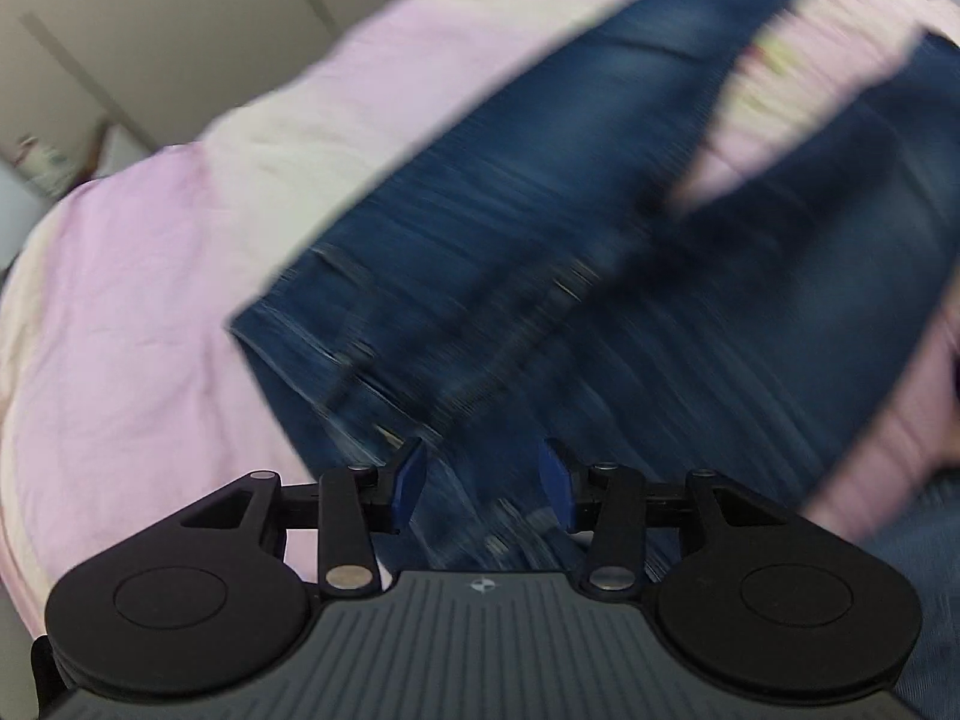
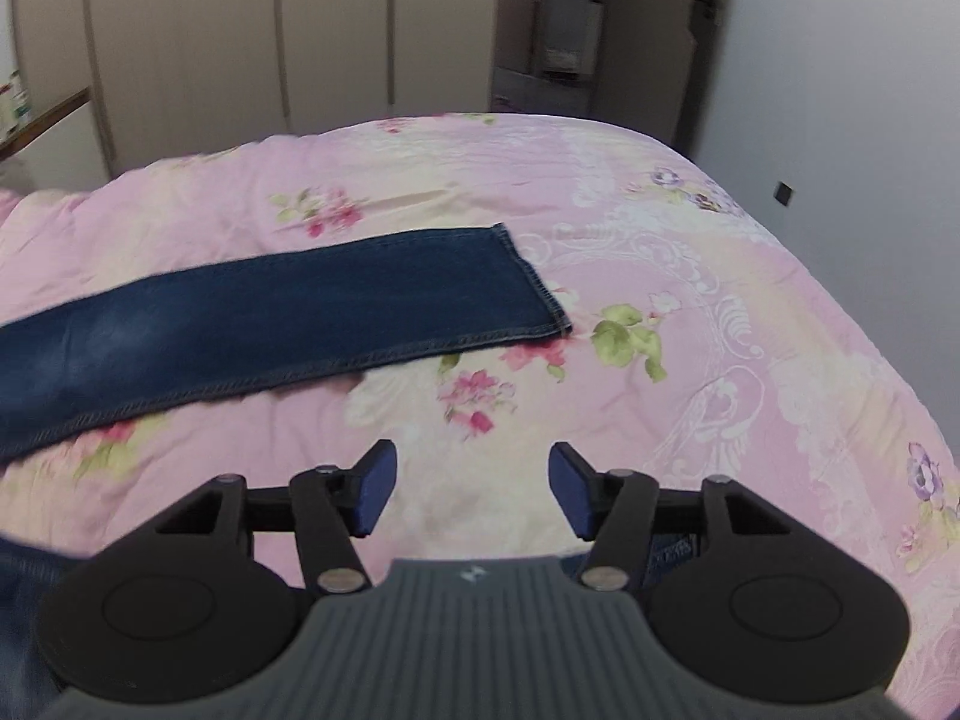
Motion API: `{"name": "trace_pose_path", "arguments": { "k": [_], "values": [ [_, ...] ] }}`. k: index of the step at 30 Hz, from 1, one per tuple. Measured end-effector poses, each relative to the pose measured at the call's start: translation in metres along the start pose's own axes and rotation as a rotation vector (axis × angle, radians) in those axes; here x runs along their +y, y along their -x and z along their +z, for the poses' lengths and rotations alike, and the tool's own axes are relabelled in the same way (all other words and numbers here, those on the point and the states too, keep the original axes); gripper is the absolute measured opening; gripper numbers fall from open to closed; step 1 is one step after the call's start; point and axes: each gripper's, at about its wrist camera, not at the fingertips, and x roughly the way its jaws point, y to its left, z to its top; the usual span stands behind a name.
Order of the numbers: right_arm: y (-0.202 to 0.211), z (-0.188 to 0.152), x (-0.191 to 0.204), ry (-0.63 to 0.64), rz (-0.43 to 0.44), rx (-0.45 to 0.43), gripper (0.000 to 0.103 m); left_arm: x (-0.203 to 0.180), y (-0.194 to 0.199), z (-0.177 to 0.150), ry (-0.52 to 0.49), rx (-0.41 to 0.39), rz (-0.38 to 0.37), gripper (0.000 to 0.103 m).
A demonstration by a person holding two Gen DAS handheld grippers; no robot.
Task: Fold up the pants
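Right wrist view: right tongs (image 2: 473, 489) apart, nothing between them, over bare pink bedspread (image 2: 750, 312). One leg of the pants (image 2: 270, 318) lies flat at centre left, hem edge toward frame centre; open bedspread right. Left wrist view, blurred: left tongs (image 1: 483, 483) apart above the waistband, nothing gripped.

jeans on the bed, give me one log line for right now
jeans: flat on bed, legs apart | left tongs: open, empty | right tongs: open, empty

No legible text or labels
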Motion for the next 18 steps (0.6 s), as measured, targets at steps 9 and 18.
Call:
{"name": "trace_pose_path", "arguments": {
  "k": [9,18],
  "values": [
    [0.089,-0.096,0.017,0.268,-0.006,0.003,0.074,-0.076,-0.026,-0.030,-0.242,0.178,-0.187,0.055],
    [0.126,-0.146,0.002,0.431,-0.076,0.091,0.074,-0.119,-0.073,-0.006,-0.367,0.284,-0.269,0.062]
  ]
}}
